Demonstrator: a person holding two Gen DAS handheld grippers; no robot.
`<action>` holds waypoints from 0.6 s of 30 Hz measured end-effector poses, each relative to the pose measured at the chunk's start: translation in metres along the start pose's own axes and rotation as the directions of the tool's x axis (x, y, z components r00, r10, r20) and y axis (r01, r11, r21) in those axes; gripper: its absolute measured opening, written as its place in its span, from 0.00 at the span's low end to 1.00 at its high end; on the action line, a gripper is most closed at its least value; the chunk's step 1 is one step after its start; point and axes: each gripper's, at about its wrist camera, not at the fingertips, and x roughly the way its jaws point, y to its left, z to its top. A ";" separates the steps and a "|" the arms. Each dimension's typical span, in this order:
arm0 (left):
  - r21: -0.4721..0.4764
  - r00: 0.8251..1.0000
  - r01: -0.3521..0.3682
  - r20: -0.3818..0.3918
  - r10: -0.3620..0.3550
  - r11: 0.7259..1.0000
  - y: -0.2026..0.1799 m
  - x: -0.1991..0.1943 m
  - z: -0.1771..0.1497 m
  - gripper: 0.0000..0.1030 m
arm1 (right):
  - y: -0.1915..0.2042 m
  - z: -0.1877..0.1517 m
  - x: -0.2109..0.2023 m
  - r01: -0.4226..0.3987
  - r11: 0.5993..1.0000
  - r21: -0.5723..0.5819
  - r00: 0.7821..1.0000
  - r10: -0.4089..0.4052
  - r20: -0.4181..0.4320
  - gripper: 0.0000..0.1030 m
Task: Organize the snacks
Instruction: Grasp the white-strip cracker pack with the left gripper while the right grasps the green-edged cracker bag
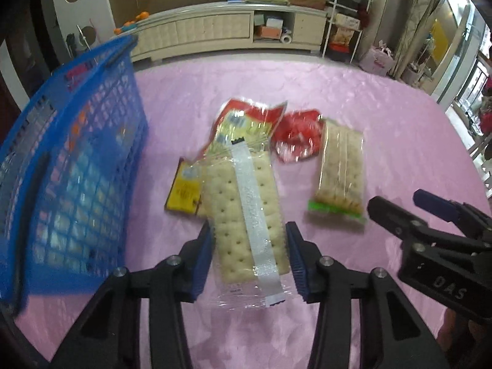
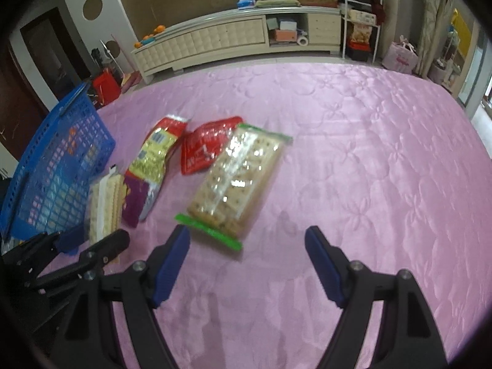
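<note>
Your left black plastic two-finger gripper [image 1: 249, 256] has angular, matte arms with triangular cut-outs, and each finger carries a ribbed dark-blue rubber pad [image 1: 296, 261] on its inner face. Round silver screw heads sit at the linkage joints, two on each side. Your right black plastic two-finger gripper [image 2: 247, 266] is built the same way: blue ribbed pads [image 2: 323, 266], black linkages, silver pivot screws. Seen from the left wrist camera, its side plate bears pale letters reading "DAS" and smaller dark screws along the finger.
</note>
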 end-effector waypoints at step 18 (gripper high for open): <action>0.020 0.998 -0.051 -0.019 0.051 0.998 0.018 0.039 0.046 0.41 | 0.012 0.046 0.071 0.034 0.995 0.089 0.992 -0.023 -0.128 0.79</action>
